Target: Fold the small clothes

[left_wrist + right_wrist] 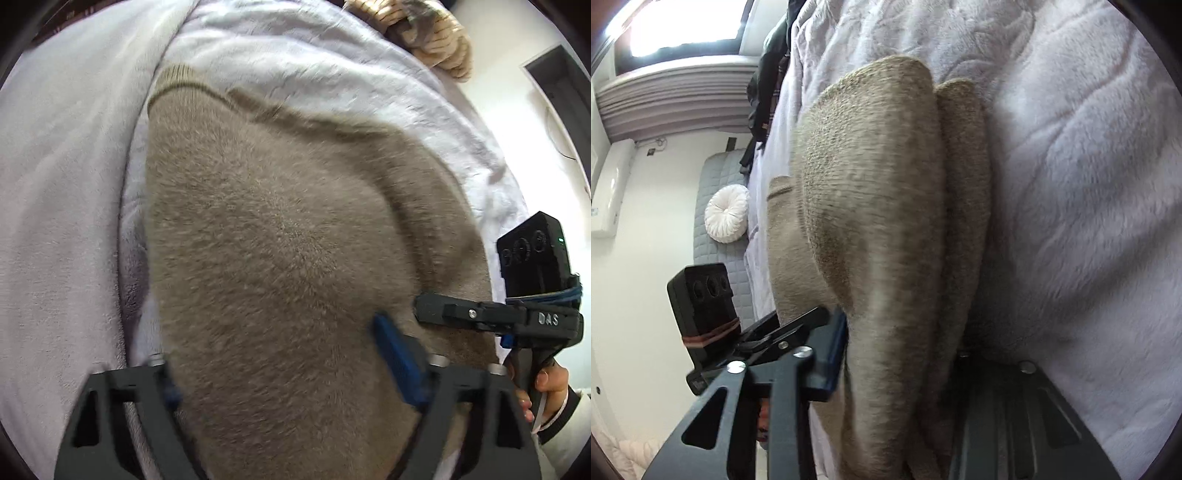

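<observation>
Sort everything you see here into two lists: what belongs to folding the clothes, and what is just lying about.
Part of the job:
- fuzzy taupe knit garment, lying between both grippers' fingers
- left gripper
- right gripper
- pale lilac plush blanket it lies on

Lying about:
- round white pleated cushion
- cream striped knit item
- dark clothing at the blanket's far edge

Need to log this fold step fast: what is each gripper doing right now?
Left gripper: closed around a fold of the beige sweater.
Right gripper: clamped on the sweater's bunched edge.
</observation>
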